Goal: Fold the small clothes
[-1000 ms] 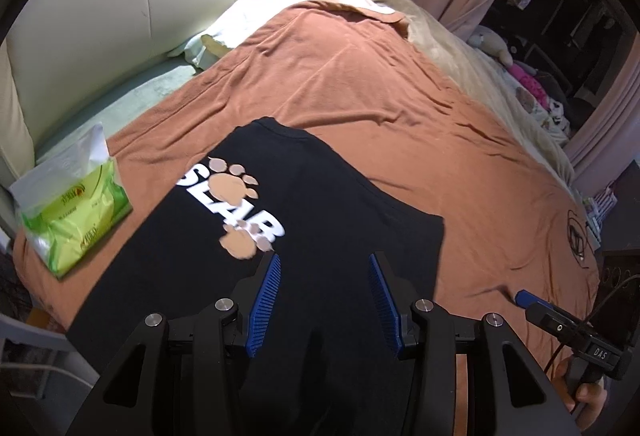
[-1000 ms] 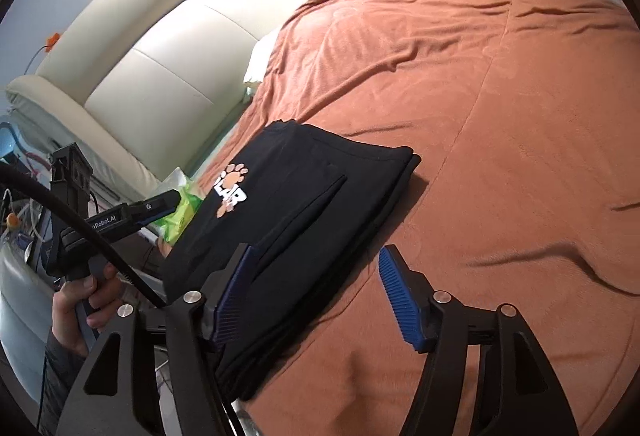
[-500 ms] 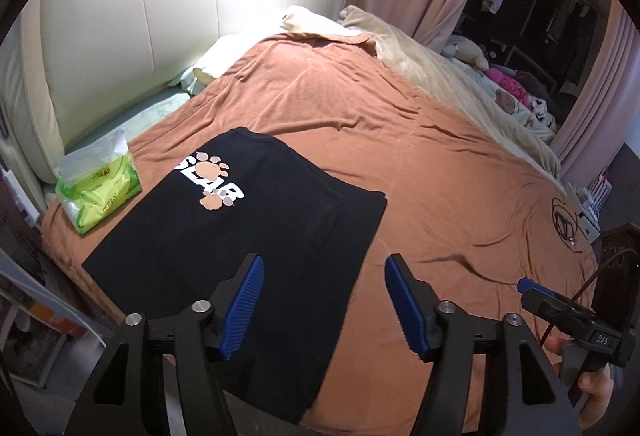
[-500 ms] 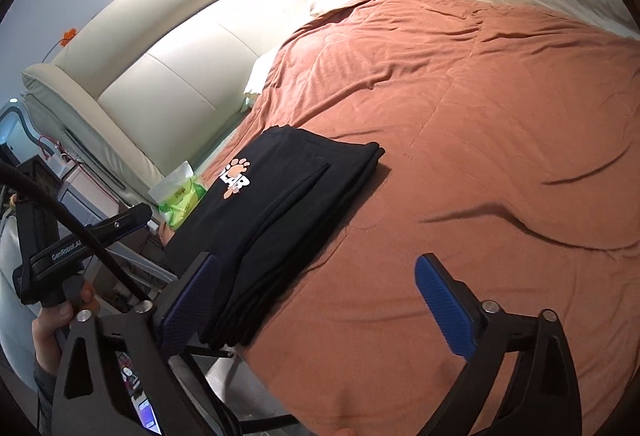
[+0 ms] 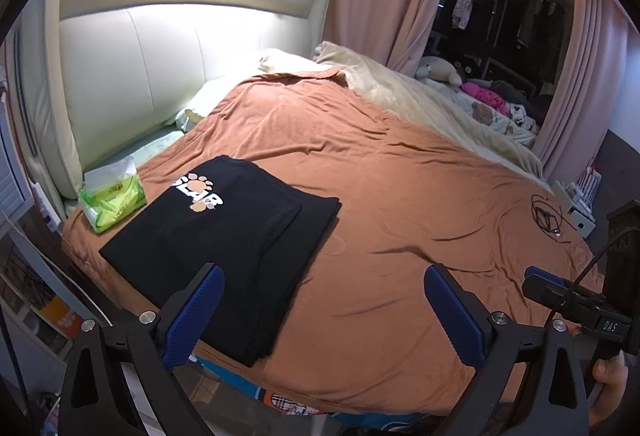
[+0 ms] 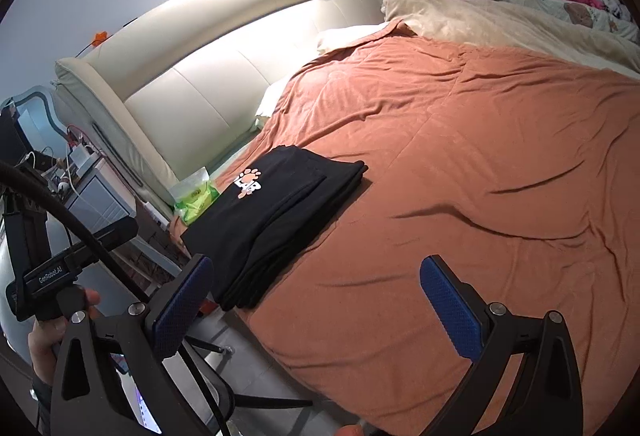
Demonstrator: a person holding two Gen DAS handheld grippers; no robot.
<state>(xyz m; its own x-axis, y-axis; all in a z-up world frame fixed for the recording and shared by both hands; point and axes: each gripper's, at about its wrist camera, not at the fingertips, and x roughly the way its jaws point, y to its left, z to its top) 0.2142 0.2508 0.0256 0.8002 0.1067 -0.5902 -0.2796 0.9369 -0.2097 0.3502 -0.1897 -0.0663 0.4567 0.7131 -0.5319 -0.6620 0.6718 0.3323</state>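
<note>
Both grippers are backing away from the bed now! The left gripper [image 5: 320, 316] has just been spreading its blue-padded jaws wide, nothing between them; the right gripper [image 6: 316, 304] is gaping too, equally empty. The folded black cotton T-shirt with the paw-print logo [image 5: 236, 236] is lying released on the rust-orange bedspread [image 5: 420, 195], at about nine o'clock, beside the green tissue pack [image 5: 112, 199]. Compared with a second ago, the shirt is looking smaller and farther off, so this fold is reading as finished.

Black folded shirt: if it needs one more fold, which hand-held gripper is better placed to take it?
Left, probably. The left hand-held gripper is open, its left finger over the black folded shirt. The right hand-held gripper, also open, faces mostly the orange bedcover.
</note>
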